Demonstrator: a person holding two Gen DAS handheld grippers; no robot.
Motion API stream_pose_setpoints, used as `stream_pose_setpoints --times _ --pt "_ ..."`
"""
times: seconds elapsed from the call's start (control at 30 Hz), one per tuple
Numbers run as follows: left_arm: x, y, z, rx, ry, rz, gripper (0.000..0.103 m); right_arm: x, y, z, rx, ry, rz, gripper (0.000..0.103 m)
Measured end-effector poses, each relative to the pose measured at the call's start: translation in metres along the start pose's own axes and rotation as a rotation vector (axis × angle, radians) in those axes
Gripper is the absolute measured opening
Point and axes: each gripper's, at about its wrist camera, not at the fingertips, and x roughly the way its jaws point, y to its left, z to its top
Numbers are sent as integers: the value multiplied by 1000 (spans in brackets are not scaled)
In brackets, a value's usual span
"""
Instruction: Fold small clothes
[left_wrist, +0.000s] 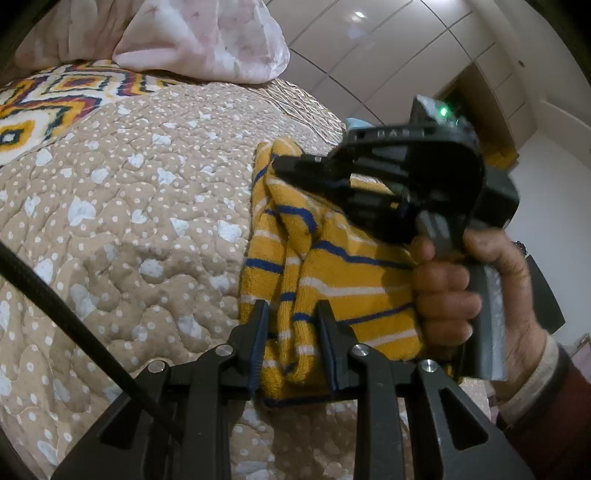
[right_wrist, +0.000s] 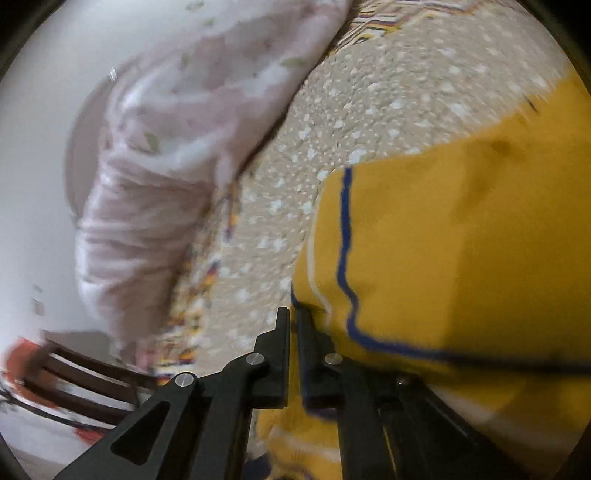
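faint raised letters on the right gripper (left_wrist: 295, 164), unreadable.

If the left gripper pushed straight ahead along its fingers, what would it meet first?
The yellow striped garment already bunched between the left gripper fingers; beyond it, probably the right gripper gripping the far end, though depth is unclear.

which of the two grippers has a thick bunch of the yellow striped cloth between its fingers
The left gripper: folds of the yellow striped garment fill its gap, while the right gripper is pinched nearly shut.

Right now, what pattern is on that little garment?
The garment is mustard yellow with blue and white stripes, clearest in the left wrist view.
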Motion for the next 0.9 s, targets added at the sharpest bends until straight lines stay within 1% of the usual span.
stream_pose_setpoints --times 0.03,0.07,0.13,0.2,0.27,0.33,0.43,0.47,0.5,0.53,0.6,0.63,0.7,0.73,0.8,0.87,0.9 --pt "0 0 0 2 0 1 25 -8 7 1 -26 -14 -8 4" --pt "0 0 0 3 0 2 26 -18 9 -1 -40 -36 13 8" --pt "0 0 0 5 0 4 26 -45 8 -8 -41 -96 80 8" --pt "0 0 0 5 1 4 25 -64 -3 -18 -15 -121 119 9" --pt "0 0 0 4 1 3 26 -83 -22 -40 28 -140 173 9" --pt "0 0 0 4 1 6 26 -88 -41 -65 69 -131 216 9" --pt "1 -1 0 5 4 11 27 -79 -69 -120 96 -70 253 8" --pt "2 -2 0 5 5 13 27 -77 -72 -136 83 -58 250 4" --pt "2 -2 1 6 5 13 27 -81 -74 -150 55 -75 253 2" --pt "2 -2 0 5 6 14 27 -87 -73 -164 33 -106 260 1" --pt "2 -2 1 6 6 15 28 -98 -81 -177 80 -106 285 1" --pt "2 -2 0 8 6 17 28 -101 -89 -186 127 -95 298 1" --pt "2 -3 1 10 5 22 28 -105 -98 -199 149 -76 278 2" --pt "2 -3 0 11 4 23 28 -108 -102 -209 148 -70 239 2" --pt "2 -3 1 7 7 19 28 -121 -103 -219 130 -94 203 3" --pt "2 -3 4 1 30 17 28 -142 -103 -221 124 -132 173 16" --pt "1 -6 7 0 52 26 29 -154 -103 -218 113 -166 166 21"
